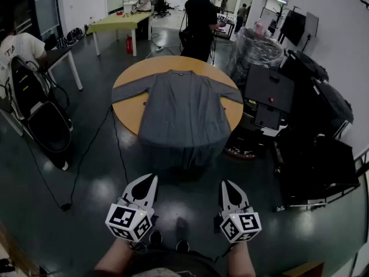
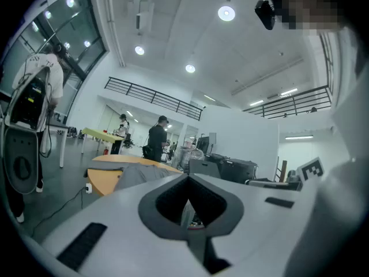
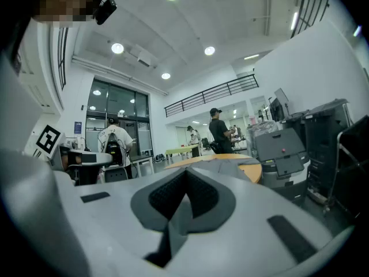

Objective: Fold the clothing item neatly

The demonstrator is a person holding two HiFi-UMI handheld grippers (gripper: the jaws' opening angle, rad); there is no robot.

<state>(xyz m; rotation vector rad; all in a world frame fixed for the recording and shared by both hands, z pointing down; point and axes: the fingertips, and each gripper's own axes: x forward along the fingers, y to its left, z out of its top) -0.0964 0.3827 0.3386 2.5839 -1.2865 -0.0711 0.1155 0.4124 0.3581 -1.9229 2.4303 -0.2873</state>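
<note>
Grey cardigan (image 1: 183,113) spread flat on the round wooden table (image 1: 128,109).
Left gripper (image 1: 147,184) and right gripper (image 1: 230,191) hover level, well short of it, jaws clenched on nothing.

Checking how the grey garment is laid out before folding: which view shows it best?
The head view: the grey garment lies spread flat on the round table, sleeves out, hem hanging over the near edge. The left and right gripper views show only a low sliver of it.

The right tool (image 3: 186,175), jaws together and empty, faces the grey garment (image 3: 228,164) on a round table (image 3: 252,171).
</note>
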